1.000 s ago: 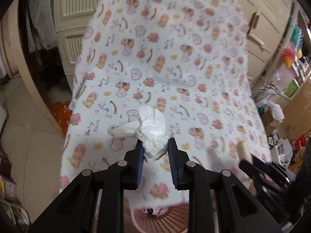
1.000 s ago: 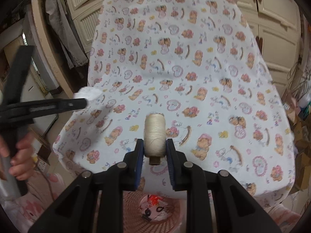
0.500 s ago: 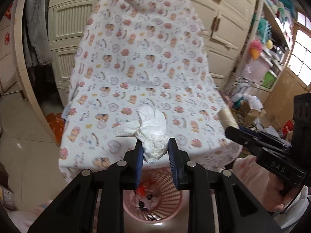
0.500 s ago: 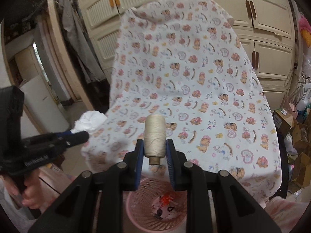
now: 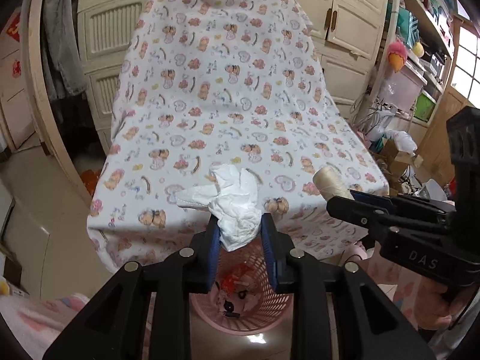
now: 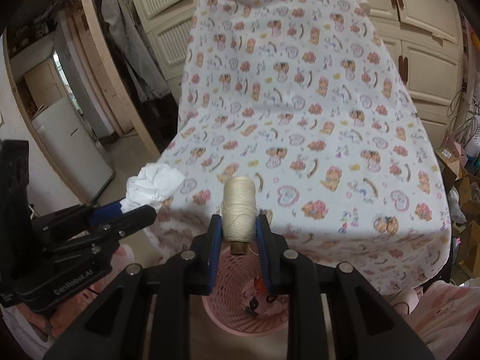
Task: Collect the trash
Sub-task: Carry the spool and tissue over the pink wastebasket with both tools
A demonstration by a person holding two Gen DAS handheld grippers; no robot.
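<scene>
My left gripper (image 5: 239,228) is shut on a crumpled white tissue (image 5: 232,202), which sticks out past its blue pads. The same tissue (image 6: 154,187) shows at the left of the right wrist view. My right gripper (image 6: 239,225) is shut on a cream spool of thread (image 6: 239,210), held upright; the spool (image 5: 328,183) also appears at the right of the left wrist view. Both grippers hang above a pink mesh basket (image 5: 271,315) on the floor, seen also as the basket (image 6: 228,309), with small bits of trash at its bottom.
A table under a white cloth with a cartoon print (image 5: 228,105) stands just behind the basket. Cream cupboards (image 6: 420,45) line the back wall. Cardboard boxes and clutter (image 6: 462,180) sit at the right, shelves (image 5: 420,75) beyond. Pink slippers show at the bottom corners.
Both grippers drew back from the table top and now hang over the basket, which has come into fuller view. The tissue and the spool stay held.
</scene>
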